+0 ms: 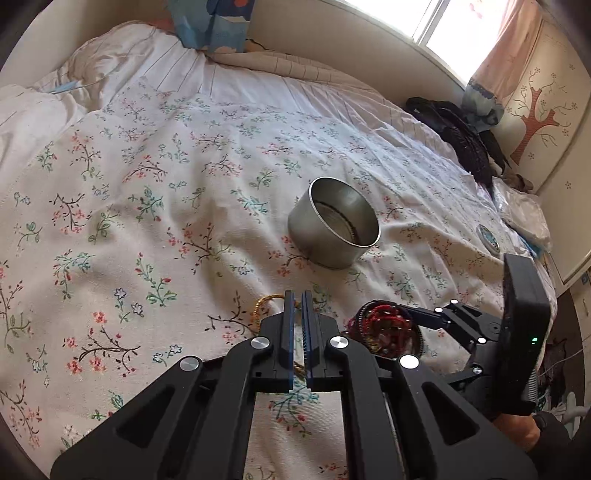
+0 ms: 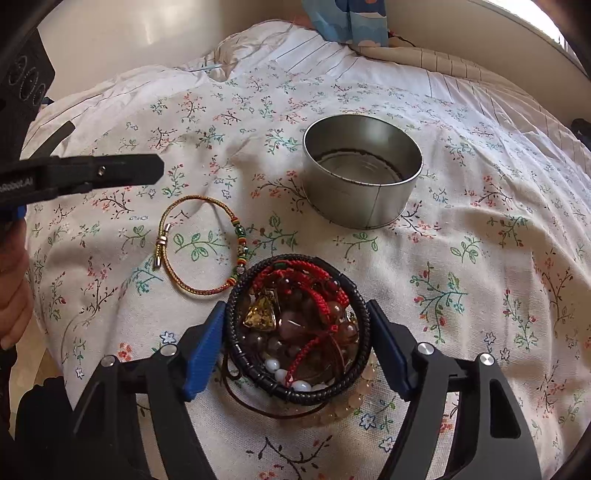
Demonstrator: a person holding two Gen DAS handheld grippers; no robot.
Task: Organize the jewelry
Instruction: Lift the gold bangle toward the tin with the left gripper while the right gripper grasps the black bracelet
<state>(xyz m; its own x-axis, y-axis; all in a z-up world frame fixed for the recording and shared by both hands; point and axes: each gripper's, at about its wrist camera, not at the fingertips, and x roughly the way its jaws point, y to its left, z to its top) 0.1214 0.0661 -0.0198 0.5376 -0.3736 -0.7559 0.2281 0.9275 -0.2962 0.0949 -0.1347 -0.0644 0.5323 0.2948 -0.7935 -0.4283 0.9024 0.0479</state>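
Observation:
A round silver tin (image 2: 362, 168) stands open and empty on the floral bedspread; it also shows in the left wrist view (image 1: 334, 223). A pile of bracelets (image 2: 299, 328), black braided, red cord and beaded, lies between the open fingers of my right gripper (image 2: 295, 332), which straddles it. A gold woven bracelet (image 2: 201, 245) lies flat to the pile's left. My left gripper (image 1: 298, 314) is shut with nothing seen between its pads, above that gold bracelet (image 1: 264, 301). In the right wrist view the left gripper's fingers (image 2: 110, 171) hover above the sheet.
The floral bedspread (image 1: 147, 221) covers the bed. A small round lid-like disc (image 1: 487, 238) lies right of the tin. Dark clothing (image 1: 461, 144) and plastic bags lie at the bed's far right. A blue patterned pillow (image 1: 210, 22) sits at the head.

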